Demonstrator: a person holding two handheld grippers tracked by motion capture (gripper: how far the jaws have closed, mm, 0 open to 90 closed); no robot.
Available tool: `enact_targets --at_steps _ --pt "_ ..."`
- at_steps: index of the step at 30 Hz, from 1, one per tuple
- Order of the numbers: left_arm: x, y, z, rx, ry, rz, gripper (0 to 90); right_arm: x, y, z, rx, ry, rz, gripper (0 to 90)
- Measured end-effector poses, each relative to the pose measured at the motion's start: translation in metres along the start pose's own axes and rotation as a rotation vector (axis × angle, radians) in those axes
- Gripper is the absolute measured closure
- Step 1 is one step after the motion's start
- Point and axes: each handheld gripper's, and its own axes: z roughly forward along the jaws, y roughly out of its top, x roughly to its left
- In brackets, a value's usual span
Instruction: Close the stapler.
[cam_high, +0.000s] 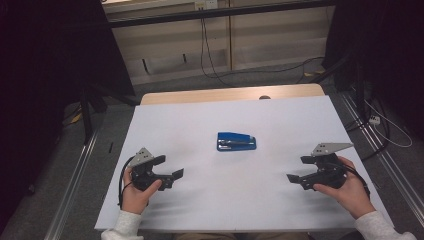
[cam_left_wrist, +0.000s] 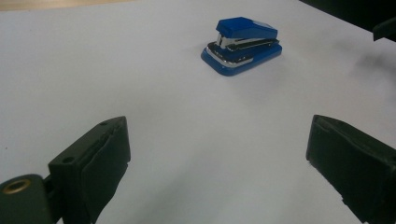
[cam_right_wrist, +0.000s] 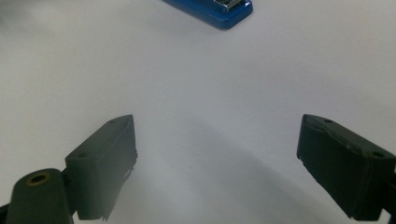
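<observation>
A blue stapler (cam_high: 236, 141) with a silver metal strip lies flat at the middle of the white table top (cam_high: 225, 200). My left gripper (cam_high: 169, 167) rests low at the left, held in a hand, open and empty, pointing toward the stapler. My right gripper (cam_high: 299, 168) mirrors it at the right, also open and empty. In the left gripper view the stapler (cam_left_wrist: 243, 45) sits well ahead of the wide-apart jaws of the left gripper (cam_left_wrist: 217, 140). The right gripper view has the stapler (cam_right_wrist: 219, 9) at its top edge, far beyond the right gripper (cam_right_wrist: 217, 140).
A strip of bare wood (cam_high: 200, 95) runs along the table's far edge. Beyond it are a wall, dangling cables (cam_high: 205, 45) and dark curtains at both sides. Metal rails (cam_high: 75, 175) flank the table on the floor.
</observation>
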Motion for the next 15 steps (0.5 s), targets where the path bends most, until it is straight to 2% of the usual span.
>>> enact_targets --at_steps 15 --pt "0.0 -0.013 -0.013 0.015 0.014 0.003 6.5 0.0 -0.004 -0.004 0.002 -0.002 0.003 11.5"
